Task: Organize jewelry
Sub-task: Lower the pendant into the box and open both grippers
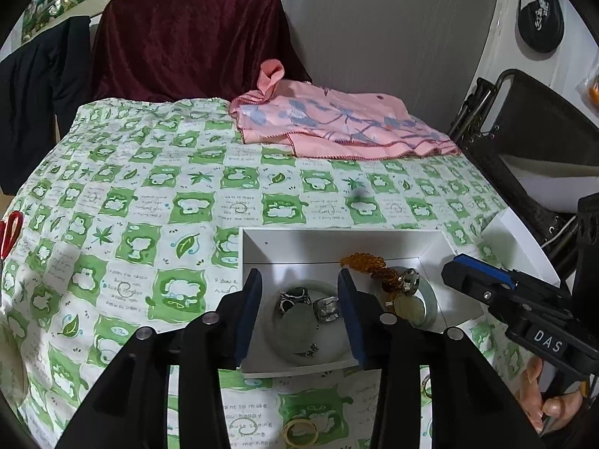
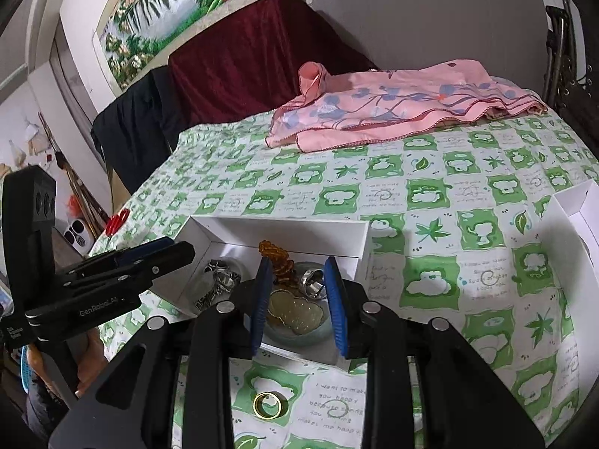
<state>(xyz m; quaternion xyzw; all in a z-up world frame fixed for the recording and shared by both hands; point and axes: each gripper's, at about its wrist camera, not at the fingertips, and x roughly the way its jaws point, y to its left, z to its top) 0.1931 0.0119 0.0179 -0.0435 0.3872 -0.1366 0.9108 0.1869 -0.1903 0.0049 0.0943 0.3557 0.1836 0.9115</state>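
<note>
white box (image 1: 337,239) seen on table | rings, pale bangles, amber beads (image 1: 365,262) lying inside box | gold ring (image 2: 267,404) left just before box | left tongs (image 1: 299,318) partly parted over box, nothing held | right tongs (image 2: 299,299) narrow, nothing gripped

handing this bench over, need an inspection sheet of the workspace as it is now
surface: green and white printed cloth covering the table.
job's things: white box holding an amber bead string, silver rings and two pale bangles; gold ring lying outside on the cloth.
clutter: pink floral scarf; red scissors; second white box.
grippers: left gripper and right gripper both over the box, jaws apart, gripping nothing.
cables: nothing seen.
surroundings: maroon drape, landscape picture.
</note>
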